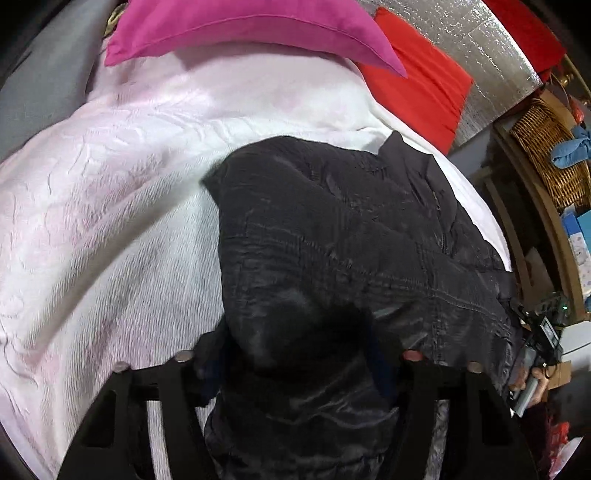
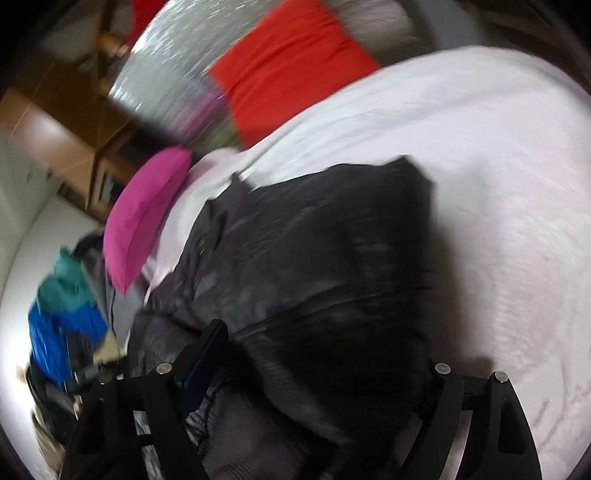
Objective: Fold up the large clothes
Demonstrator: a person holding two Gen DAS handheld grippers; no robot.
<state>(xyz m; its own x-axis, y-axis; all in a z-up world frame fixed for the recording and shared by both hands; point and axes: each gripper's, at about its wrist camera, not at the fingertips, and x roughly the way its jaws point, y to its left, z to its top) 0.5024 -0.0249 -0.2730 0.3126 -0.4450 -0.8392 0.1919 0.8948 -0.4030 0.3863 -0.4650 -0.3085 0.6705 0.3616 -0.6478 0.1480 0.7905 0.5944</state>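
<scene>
Jacket: a big black puffy jacket (image 1: 332, 240) lies on the bed. In the left view it fills the middle and runs down to 6 o'clock. In the right view it also fills the middle (image 2: 314, 266).
Bed: a soft white and pale pink blanket (image 1: 110, 192) covers it. The jacket sits on top of this blanket.
Left claw: the left claw (image 1: 299, 365) is at 6 o'clock in its own view. Jacket cloth is bunched up between its two black fingers. The cloth hides the tips, so I cannot tell if the pads press on it.
Right claw: the right claw (image 2: 306, 373) is at 6 o'clock in its own view. Jacket cloth fills the gap between its fingers too. One blue pad (image 2: 207, 350) lies against the cloth at 7 o'clock. The picture is blurry, so I cannot tell if it is gripping.
Pink pillow: a bright pink pillow (image 1: 240, 29) is at 12 o'clock in the left view, on the far end of the bed. In the right view it is at 9 o'clock.
Red pillow: a red pillow (image 1: 417, 77) is at 1 o'clock in the left view, beside the pink one and against a shiny silver sheet (image 1: 480, 48).
Basket: a woven basket (image 1: 546, 147) is at 3 o'clock in the left view, off the bed.
Clothes pile: blue and green clothes (image 2: 62, 306) are at 8 o'clock in the right view, off the bed.
</scene>
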